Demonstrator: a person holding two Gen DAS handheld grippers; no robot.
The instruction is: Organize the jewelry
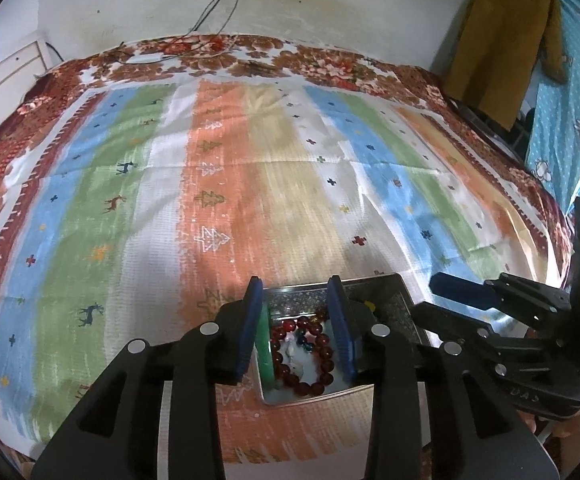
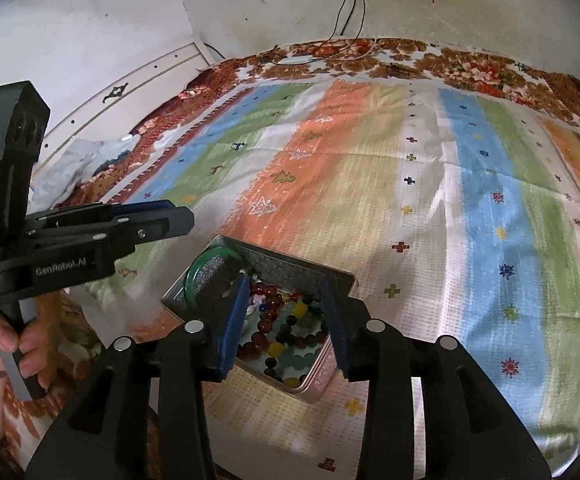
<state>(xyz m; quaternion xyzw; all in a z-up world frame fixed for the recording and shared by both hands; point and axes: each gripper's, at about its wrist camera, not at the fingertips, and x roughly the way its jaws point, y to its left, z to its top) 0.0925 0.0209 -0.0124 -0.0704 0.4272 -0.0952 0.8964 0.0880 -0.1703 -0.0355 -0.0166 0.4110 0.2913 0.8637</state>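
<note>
Metal tin (image 2: 330, 376) at near centre of the striped cloth (image 2: 370, 184), lid off, holding all visible jewelry.

Left gripper (image 1: 296, 328) hovering over tin, jaws parted, nothing between them. Right gripper (image 2: 286, 320) same: over the tin, pads apart, empty. In right view, left gripper seen edge-on, so gap unreadable there; in left view, right gripper's blue pads apart.

Contents:
- Green bangle (image 2: 206, 266): rigid ring, glossy, probably jade or glass. Leaning on edge against the tin's left wall. Likely slippery and brittle; pinch across the band, not the rim edge, and avoid knocking it on metal.
- Dark red bead bracelet (image 1: 314, 344): round translucent beads on a cord, floppy loop. Best to pinch one or two beads; rest will hang and swing.
- Mixed bead strands (image 2: 290, 328): black, yellow, green, red, overlapping. Tangling likely; lift slowly, expect neighbours to come along.
- Small pale piece (image 1: 292, 354) inside the red loop: too small to identify.

Tin: thin sheet metal, patterned inside wall, shiny floor, rounded corners. Looks light; may slide on the cloth if a strand snags.

Cloth: woven, slightly creased, soft beneath. Dropped beads unlikely to roll far.
</note>
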